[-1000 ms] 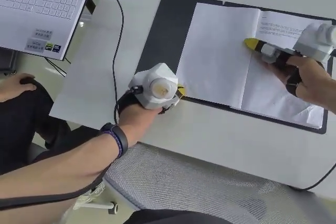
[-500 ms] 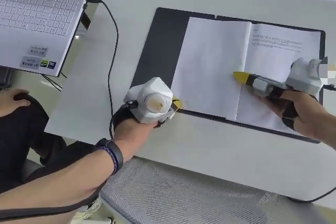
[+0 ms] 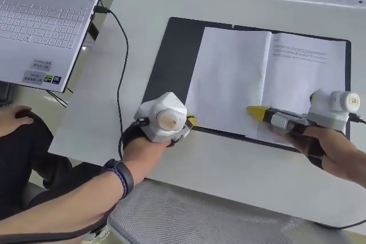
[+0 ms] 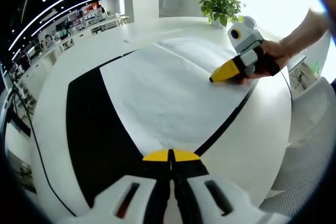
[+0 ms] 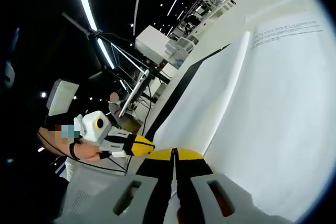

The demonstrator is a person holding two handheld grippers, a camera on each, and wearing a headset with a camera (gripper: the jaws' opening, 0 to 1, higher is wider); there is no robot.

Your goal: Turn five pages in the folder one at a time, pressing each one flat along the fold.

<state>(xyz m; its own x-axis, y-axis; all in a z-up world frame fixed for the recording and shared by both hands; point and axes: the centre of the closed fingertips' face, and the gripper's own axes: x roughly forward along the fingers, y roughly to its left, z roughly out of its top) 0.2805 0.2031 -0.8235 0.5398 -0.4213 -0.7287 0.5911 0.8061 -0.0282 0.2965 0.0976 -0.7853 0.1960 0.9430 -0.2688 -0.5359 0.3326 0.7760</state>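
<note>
The folder (image 3: 171, 61) lies open, a turned page (image 3: 229, 78) flat on its left half. The right gripper (image 3: 255, 111), jaws closed and empty, presses at the fold's near end. The left gripper (image 3: 191, 120), jaws together, sits at the folder's near edge. Probably several pages remain, but the count is unclear.

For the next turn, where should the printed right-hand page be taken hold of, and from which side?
The printed page lies flat, bound at the fold along its left side, so only its outer edge can lift. Probably pinch that edge, coming in from the right with the right gripper.
</note>
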